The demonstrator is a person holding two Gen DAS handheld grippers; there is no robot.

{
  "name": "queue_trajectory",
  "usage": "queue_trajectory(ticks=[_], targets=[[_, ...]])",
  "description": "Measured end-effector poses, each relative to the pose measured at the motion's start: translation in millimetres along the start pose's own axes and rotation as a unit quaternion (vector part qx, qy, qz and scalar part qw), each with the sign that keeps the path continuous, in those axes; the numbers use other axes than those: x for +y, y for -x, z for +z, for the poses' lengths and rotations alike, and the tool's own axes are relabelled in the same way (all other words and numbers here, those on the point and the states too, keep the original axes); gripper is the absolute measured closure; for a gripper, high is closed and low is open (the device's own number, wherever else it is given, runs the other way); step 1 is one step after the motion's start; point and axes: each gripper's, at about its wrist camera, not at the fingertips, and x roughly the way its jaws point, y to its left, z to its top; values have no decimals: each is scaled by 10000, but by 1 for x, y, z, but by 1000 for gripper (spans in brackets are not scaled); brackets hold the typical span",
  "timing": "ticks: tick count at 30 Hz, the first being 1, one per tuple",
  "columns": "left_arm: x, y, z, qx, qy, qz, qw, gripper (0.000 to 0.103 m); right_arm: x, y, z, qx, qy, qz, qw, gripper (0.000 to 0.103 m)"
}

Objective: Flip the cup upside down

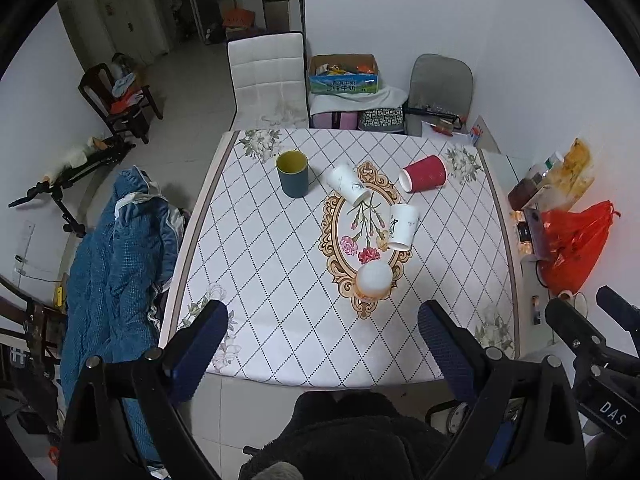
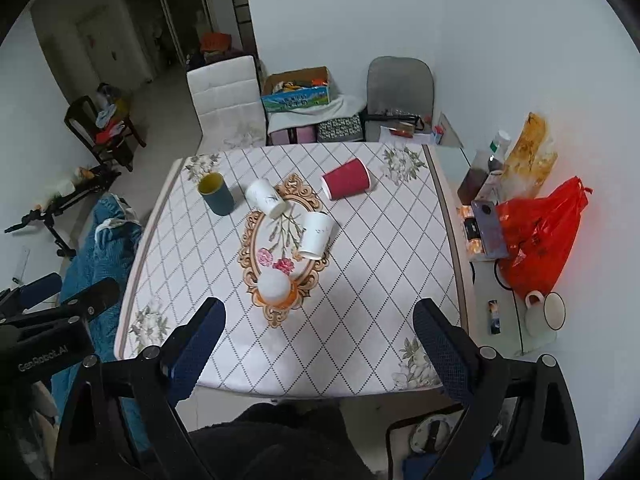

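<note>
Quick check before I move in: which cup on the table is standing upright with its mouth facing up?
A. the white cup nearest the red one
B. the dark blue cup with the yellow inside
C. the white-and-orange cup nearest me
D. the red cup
B: the dark blue cup stands with its yellow interior open to the top, while the red cup lies on its side.

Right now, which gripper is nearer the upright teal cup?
Left. The left gripper faces the teal cup almost straight ahead; the right gripper sits further right, with the cup well off to its left.
</note>
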Motion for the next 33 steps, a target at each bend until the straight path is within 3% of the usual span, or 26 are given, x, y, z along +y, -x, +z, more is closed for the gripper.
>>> queue_trajectory(ticks=[9,33], targets=[[1,12,2,56,-9,21,10000,6,3,20,12,-58,49,35,10000,6],[4,15,5,25,36,118,9999,6,11,10,22,98,217,76,9997,6]])
